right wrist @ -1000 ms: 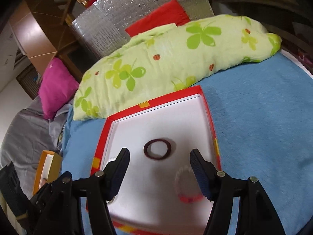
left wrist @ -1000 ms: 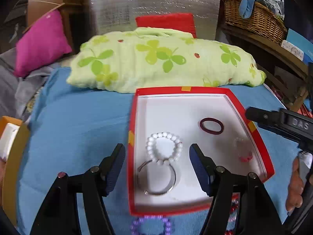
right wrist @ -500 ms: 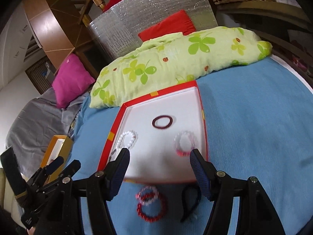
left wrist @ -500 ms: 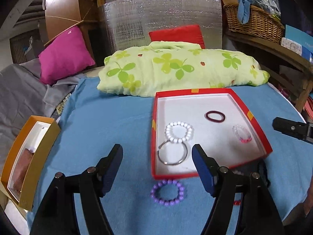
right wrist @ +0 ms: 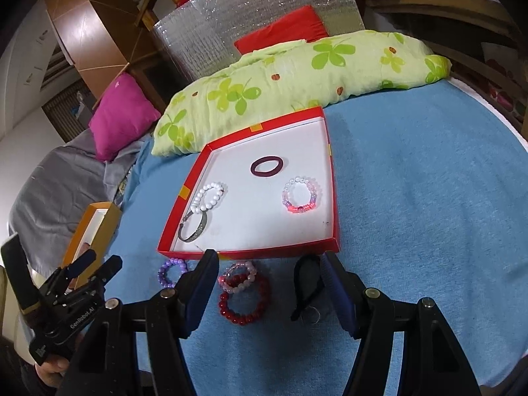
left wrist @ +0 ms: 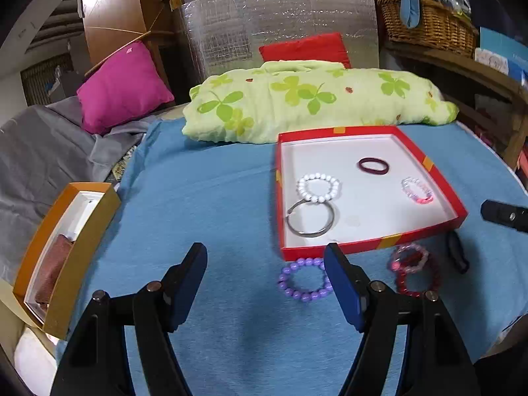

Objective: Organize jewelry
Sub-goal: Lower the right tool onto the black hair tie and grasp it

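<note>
A red tray [left wrist: 369,250] [right wrist: 244,254] with a white floor lies on the blue cloth. In it are a white bead bracelet [left wrist: 318,187] [right wrist: 208,196], a silver bangle [left wrist: 310,219] [right wrist: 194,227], a dark red band [left wrist: 373,166] [right wrist: 266,166] and a pink bead bracelet [left wrist: 417,190] [right wrist: 300,195]. In front of the tray lie a purple bead bracelet [left wrist: 304,280] [right wrist: 172,272], a red bead bracelet [left wrist: 418,276] [right wrist: 243,301] under a pink one [right wrist: 238,276], and a black band [left wrist: 457,256] [right wrist: 307,283]. My left gripper [left wrist: 265,285] and right gripper [right wrist: 269,288] are open and empty, held back from the tray.
An orange box [left wrist: 62,247] [right wrist: 92,231] sits at the cloth's left edge. A green clover pillow [left wrist: 313,99] [right wrist: 297,76] lies behind the tray, with a magenta cushion [left wrist: 122,87] to the left and a wicker basket [left wrist: 429,23] on a shelf at right.
Both grippers have pulled back and up from the tray. The loose bracelets in front of the tray and the orange box have come into view. Nothing was picked up.
</note>
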